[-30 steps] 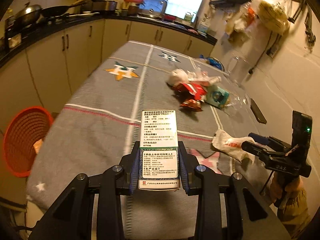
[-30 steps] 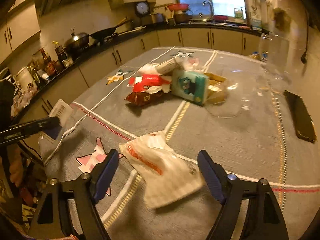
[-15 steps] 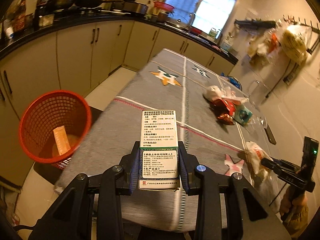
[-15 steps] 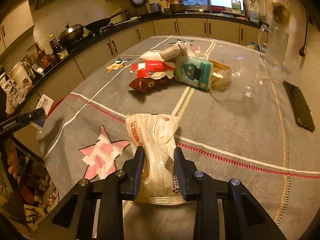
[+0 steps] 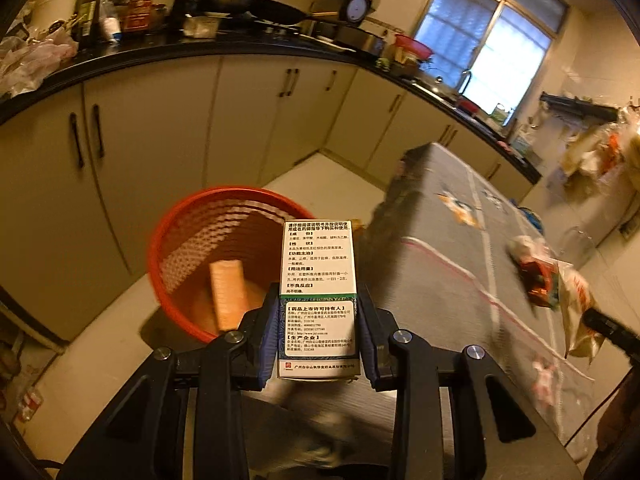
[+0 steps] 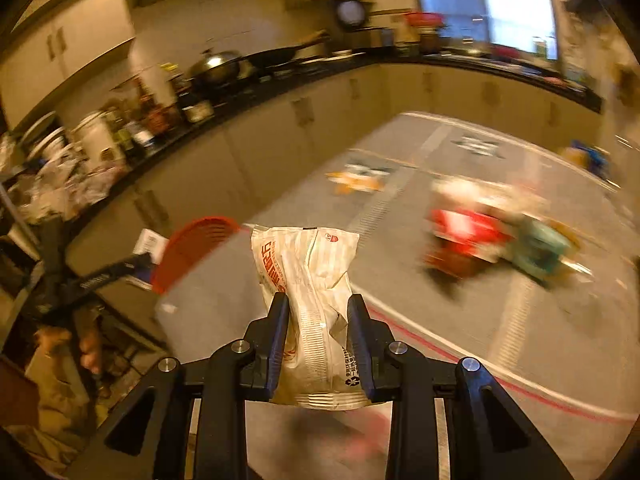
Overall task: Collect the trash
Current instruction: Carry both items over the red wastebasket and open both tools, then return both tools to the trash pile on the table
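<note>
My left gripper point(image 5: 319, 300) is shut on a white medicine box point(image 5: 320, 280) with green trim, held over the table's near edge beside the red mesh trash basket point(image 5: 192, 236) on the floor. An orange packet point(image 5: 228, 300) lies inside the basket. My right gripper point(image 6: 318, 308) is shut on a crumpled white snack wrapper point(image 6: 308, 276) with red print, lifted above the grey tablecloth point(image 6: 440, 320). The same wrapper point(image 5: 576, 312) hangs at the right of the left wrist view. The basket's rim point(image 6: 192, 244) shows to the left beyond the table edge.
A blurred pile of trash point(image 6: 492, 236), with red packets and a teal box, lies on the table further back. Cream cabinets point(image 5: 160, 140) under a black counter with pans and bottles run along the left. A person's hand point(image 6: 88, 348) holds the left gripper.
The right gripper closed on the white wrapper and lifted it off the table. The left gripper carried the box leftward off the table toward the red basket, which now looks nearer.
</note>
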`<act>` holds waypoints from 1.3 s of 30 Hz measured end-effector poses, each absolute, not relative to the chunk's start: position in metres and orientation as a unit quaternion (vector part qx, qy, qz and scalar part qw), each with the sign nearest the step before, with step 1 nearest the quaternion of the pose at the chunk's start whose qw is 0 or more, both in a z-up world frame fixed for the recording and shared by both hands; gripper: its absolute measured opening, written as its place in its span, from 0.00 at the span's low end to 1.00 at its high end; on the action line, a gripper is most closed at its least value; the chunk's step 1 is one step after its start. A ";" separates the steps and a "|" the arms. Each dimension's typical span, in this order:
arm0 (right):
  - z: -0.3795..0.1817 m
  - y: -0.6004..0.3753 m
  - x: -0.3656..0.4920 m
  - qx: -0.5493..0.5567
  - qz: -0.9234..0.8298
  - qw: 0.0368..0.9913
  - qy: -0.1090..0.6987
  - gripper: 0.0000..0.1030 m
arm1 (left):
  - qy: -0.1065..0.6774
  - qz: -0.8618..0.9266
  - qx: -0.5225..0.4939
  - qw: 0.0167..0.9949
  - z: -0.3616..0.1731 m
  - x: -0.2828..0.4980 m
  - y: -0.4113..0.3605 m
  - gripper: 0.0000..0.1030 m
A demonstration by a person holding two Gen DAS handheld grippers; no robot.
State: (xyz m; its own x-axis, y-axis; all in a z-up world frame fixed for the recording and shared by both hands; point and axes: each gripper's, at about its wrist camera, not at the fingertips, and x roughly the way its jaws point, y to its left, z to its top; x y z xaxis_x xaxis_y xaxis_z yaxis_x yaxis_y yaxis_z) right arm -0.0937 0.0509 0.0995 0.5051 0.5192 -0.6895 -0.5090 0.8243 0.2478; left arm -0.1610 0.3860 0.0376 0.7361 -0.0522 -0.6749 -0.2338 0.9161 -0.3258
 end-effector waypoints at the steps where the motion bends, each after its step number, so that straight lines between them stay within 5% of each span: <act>1: 0.099 0.066 -0.090 0.005 0.308 0.862 0.402 0.32 | 0.361 0.055 -0.193 0.911 0.036 -0.158 0.393 0.32; 13: 0.052 0.265 -0.009 -0.009 0.382 0.803 0.457 0.33 | 0.371 0.093 -0.202 0.901 0.019 -0.116 0.451 0.32; 16: 0.040 0.285 0.004 0.000 0.377 0.802 0.463 0.45 | 0.377 0.095 -0.204 0.898 0.017 -0.109 0.455 0.36; 18: 0.038 0.286 0.007 0.012 0.372 0.805 0.462 0.57 | 0.379 0.091 -0.204 0.898 0.018 -0.106 0.457 0.50; 26: 0.061 0.198 -0.006 0.019 0.326 0.844 0.425 0.63 | 0.401 0.083 -0.182 0.894 0.032 -0.102 0.440 0.59; 30: 0.070 0.110 -0.031 0.065 0.271 0.875 0.397 0.71 | 0.405 0.059 -0.146 0.901 0.054 -0.102 0.406 0.61; 39: 0.068 -0.049 -0.064 0.131 0.200 0.896 0.373 0.72 | 0.387 0.023 -0.132 0.912 0.070 -0.118 0.298 0.66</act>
State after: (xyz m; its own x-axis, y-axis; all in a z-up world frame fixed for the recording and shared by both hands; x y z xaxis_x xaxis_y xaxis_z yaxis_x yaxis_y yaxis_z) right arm -0.0639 -0.0487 0.0682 0.6413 0.4563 -0.6168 -0.2615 0.8858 0.3834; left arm -0.1182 0.2978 0.0704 0.6998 -0.0609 -0.7117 -0.1433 0.9641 -0.2234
